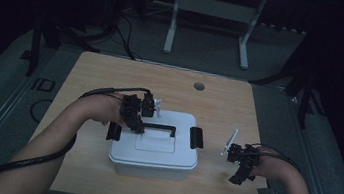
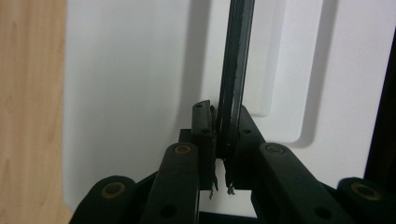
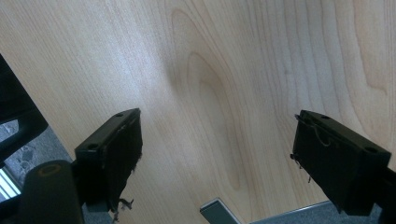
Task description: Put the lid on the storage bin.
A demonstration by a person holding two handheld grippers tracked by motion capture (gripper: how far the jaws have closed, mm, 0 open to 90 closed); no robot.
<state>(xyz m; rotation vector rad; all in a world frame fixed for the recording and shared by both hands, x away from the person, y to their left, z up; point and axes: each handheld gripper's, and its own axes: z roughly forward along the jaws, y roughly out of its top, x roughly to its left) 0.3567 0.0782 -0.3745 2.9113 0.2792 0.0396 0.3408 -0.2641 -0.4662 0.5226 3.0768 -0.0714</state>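
Left gripper [image 2: 219,140] jaws are pinched nearly together on the thin black handle [image 2: 236,60] of the white box [image 1: 155,145], pads clamped on the bar close to its left end. Right gripper [image 3: 217,154] jaws stand wide apart with nothing between them, just bare table [image 3: 224,70] below. The box sits mid-table, slightly toward the person, lid on, with a black latch [image 1: 196,137] at each short side and the handle lying across the lid top. Handling guess: hard plastic, stiff, smooth; probably light if empty, but contents are unknown, so weight could surprise. The handle is narrow and looks hinged, so gripping near one end will likely let the box tilt or swing when lifted; the middle of the bar is the better hold. The lid depends on the latches, and I can't tell whether they are locked. The left gripper view gives the actual pad contact on the bar and the recess in the lid, which the high view is too dark and coarse to show. The high view gives the layout: left gripper [image 1: 133,114] over the box's left side, right gripper [image 1: 242,161] resting well apart to the right of the box near the table edge.
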